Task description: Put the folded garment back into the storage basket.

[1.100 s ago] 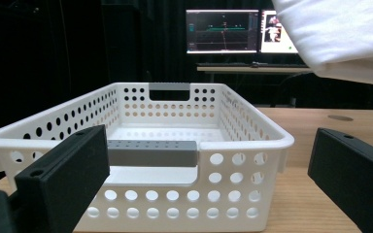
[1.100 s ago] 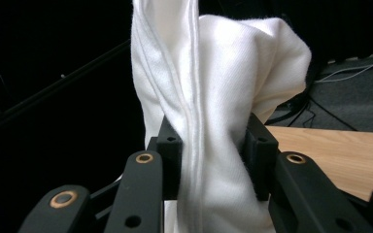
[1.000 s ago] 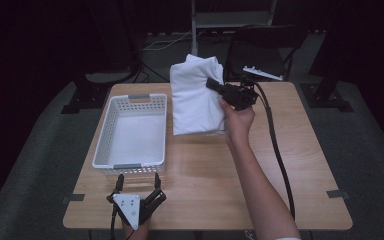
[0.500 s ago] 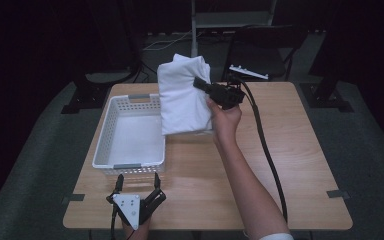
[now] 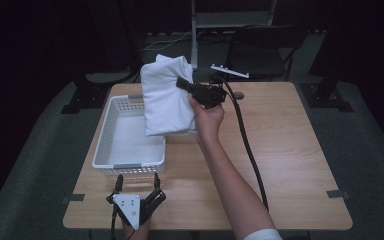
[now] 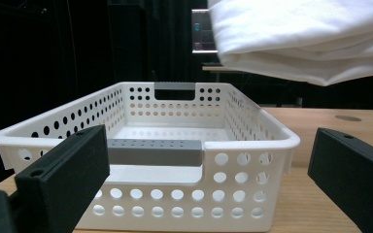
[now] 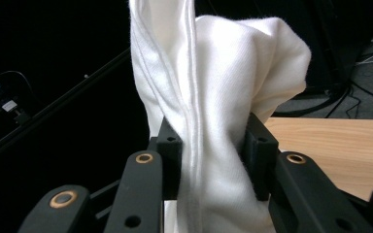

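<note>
Our right gripper (image 5: 184, 84), clamped on the folded cloth (image 5: 166, 97), has carried it leftward until it hangs over the basket (image 5: 111, 155), ready to lower, while our left gripper (image 5: 136, 187) waits open.

Dark recording lab: black curtains (image 5: 40, 40), metal stand (image 5: 194, 35), floor cables (image 5: 165, 40), lone wooden table (image 5: 300, 150) with tape marks (image 5: 336, 194).

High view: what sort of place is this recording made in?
Probably a studio-like recording room: a lone wooden table on grey carpet, black curtains behind, and stands and cables on the floor beyond it.
</note>
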Demonstrator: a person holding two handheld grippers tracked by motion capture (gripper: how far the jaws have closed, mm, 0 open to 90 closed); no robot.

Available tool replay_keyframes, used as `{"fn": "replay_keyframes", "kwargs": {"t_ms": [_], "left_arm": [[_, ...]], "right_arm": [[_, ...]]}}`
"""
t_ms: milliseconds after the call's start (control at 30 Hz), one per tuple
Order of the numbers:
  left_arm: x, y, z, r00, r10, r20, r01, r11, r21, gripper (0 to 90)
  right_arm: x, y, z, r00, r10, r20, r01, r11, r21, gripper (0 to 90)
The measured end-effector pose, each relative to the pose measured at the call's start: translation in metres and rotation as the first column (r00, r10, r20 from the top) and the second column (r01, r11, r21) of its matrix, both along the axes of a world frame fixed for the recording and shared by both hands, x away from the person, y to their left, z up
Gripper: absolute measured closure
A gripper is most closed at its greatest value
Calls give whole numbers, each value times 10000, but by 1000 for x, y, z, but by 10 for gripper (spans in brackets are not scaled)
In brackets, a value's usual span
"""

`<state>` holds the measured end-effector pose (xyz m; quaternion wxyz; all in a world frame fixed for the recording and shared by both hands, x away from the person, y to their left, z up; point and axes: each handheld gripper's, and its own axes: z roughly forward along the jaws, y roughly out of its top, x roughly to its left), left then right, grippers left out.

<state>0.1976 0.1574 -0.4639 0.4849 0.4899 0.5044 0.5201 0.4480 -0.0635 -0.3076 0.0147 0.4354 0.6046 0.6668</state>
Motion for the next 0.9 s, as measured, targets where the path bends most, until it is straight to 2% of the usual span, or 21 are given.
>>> {"fn": "replay_keyframes", "kwargs": {"t_ms": [333, 800, 900], "left_arm": [[-1, 0, 0, 10000, 58, 38, -58, 10000, -24, 22], [-1, 0, 0, 9999, 119, 55, -119, 9999, -11, 22], [-1, 0, 0, 9999, 123, -51, -123, 9999, 5, 22]], "right_arm": [[6, 24, -8, 9993, 246, -288, -239, 9994, 239, 678], [7, 54, -9, 9977, 611, -294, -603, 9978, 273, 677], [6, 61, -8, 9969, 737, -271, -731, 9971, 203, 677]]}}
